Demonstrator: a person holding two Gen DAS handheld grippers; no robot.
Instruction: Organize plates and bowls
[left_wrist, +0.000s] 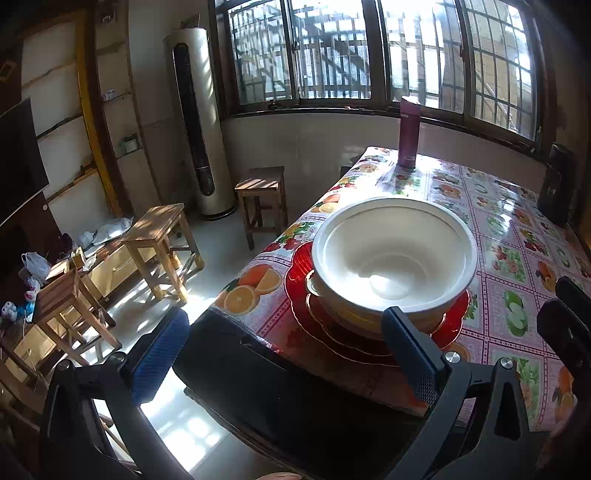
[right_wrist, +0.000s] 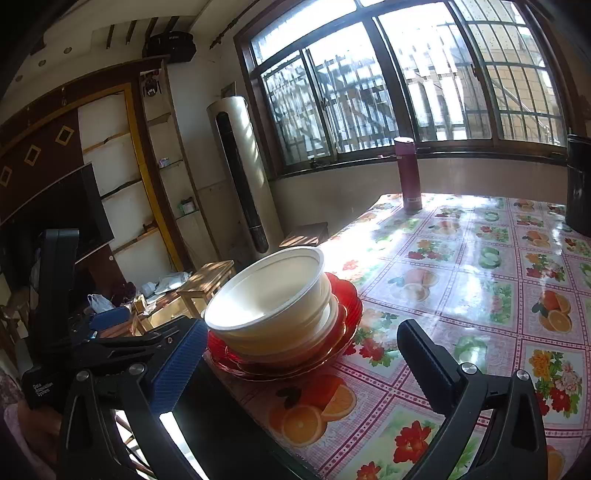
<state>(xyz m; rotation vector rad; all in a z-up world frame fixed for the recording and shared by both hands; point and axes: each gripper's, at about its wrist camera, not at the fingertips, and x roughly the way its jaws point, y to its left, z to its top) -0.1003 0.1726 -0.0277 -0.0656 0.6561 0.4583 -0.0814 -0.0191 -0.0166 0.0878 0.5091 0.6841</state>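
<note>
A large white bowl (left_wrist: 395, 258) sits on top of smaller bowls nested on stacked red plates (left_wrist: 299, 273) near the table's left edge. The same stack shows in the right wrist view, with the white bowl (right_wrist: 273, 291) on the red plates (right_wrist: 347, 306). My left gripper (left_wrist: 284, 347) is open and empty, just in front of the stack, its right finger close to the bowl's near side. My right gripper (right_wrist: 303, 365) is open and empty, in front of and slightly right of the stack. The left gripper's body (right_wrist: 59, 295) shows at the left of the right wrist view.
The table (right_wrist: 480, 280) has a glossy fruit-print cloth. A maroon flask (left_wrist: 408, 133) stands at the far edge by the window, and a dark container (right_wrist: 578, 184) at the far right. Wooden stools (left_wrist: 159, 243) stand on the floor to the left. A dark chair back (left_wrist: 280, 387) is at the near edge.
</note>
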